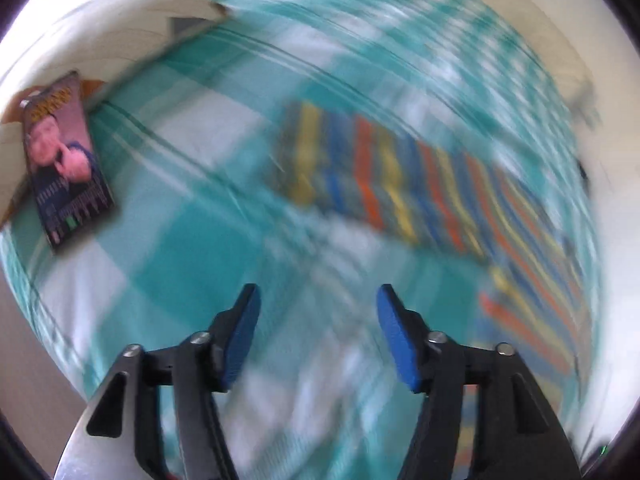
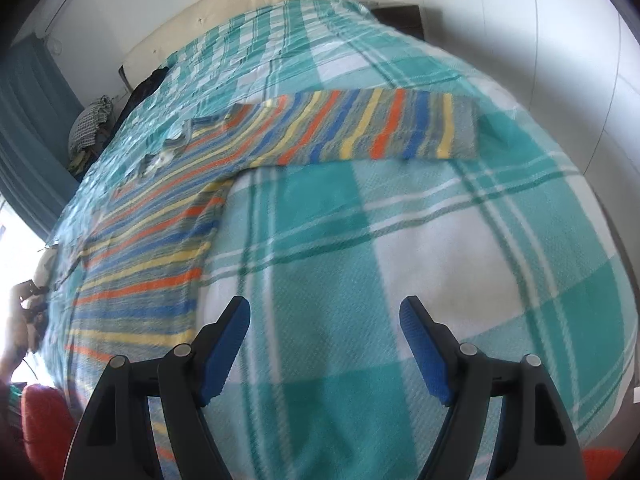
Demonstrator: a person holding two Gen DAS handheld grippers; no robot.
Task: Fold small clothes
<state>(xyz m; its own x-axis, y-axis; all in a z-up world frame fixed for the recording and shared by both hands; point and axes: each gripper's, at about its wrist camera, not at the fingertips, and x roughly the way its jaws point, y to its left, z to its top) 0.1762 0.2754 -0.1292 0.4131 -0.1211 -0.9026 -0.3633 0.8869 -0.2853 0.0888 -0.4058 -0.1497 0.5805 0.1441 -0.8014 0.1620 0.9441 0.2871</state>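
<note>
Both my hand-held grippers, left [image 1: 318, 300] and right [image 2: 325, 314], gape wide, holding nothing. Striped shirt [image 2: 168, 216] lies flat on the bed's checked blanket [image 2: 400, 240], sleeve out, beyond both.

The left gripper [image 1: 318, 300] hangs over the bed [image 1: 192, 216] with its blue pads [image 1: 394, 336] spread wide and nothing between them, only the teal-and-white checked blanket below. The whole view is smeared with motion. Beyond the gripper, a striped garment [image 1: 400, 184] in orange, yellow and blue lies flat on the blanket. Far left, a printed card or booklet [image 1: 66, 160] rests near the bed's edge.
</note>
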